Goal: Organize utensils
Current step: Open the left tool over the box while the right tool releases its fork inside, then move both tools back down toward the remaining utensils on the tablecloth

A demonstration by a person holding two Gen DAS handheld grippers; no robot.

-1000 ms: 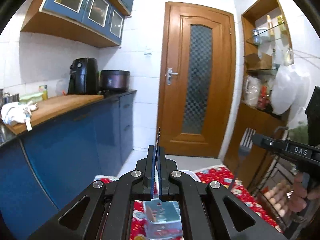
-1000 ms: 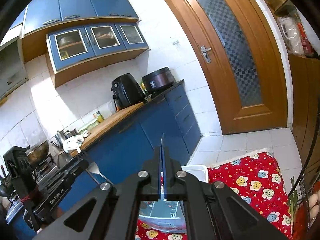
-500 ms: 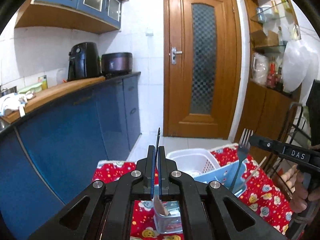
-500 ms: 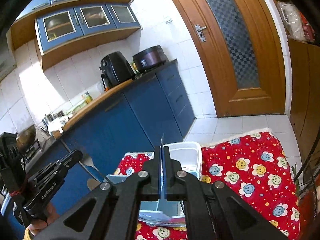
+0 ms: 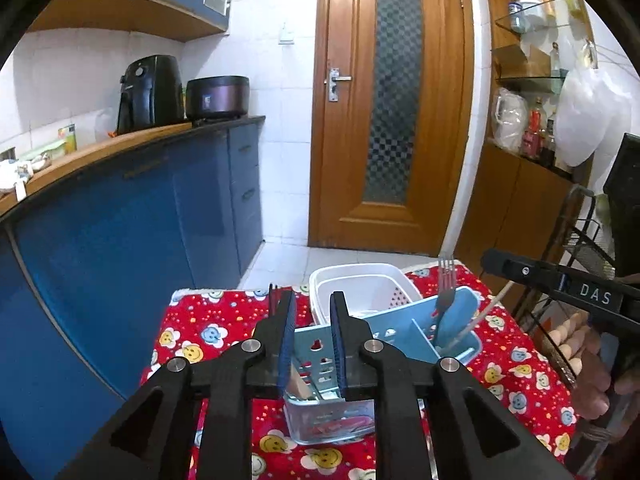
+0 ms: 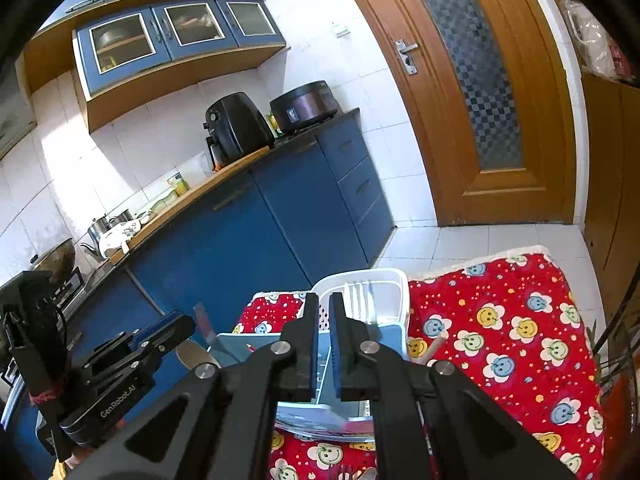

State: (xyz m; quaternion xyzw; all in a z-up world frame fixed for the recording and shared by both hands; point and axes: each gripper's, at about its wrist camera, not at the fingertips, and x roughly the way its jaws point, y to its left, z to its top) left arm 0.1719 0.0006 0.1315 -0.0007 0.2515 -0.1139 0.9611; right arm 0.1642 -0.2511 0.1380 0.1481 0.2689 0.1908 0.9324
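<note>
A light blue utensil caddy (image 5: 460,322) stands on a red patterned cloth (image 5: 208,332), in front of a white basket (image 5: 360,280). A metal fork (image 5: 445,284) stands upright in the caddy's right compartment, with a pale thin handle (image 5: 486,316) beside it. My left gripper (image 5: 313,304) is open and empty just above the caddy's near end. A dark utensil tip (image 5: 273,298) shows just left of its left finger. My right gripper (image 6: 324,304) is open and empty above the caddy (image 6: 240,344) and the white basket (image 6: 364,284). The left gripper also shows in the right wrist view (image 6: 168,330).
A clear glass container (image 5: 332,420) sits on the cloth below the left gripper. Blue kitchen cabinets (image 5: 140,240) run along the left. A wire rack with eggs (image 5: 568,336) stands to the right. A wooden door (image 5: 392,120) is behind the table.
Both grippers tilted down toward the table and opened. The spoon held in the left gripper and the fork near the right gripper are now released; the fork stands in the caddy.
</note>
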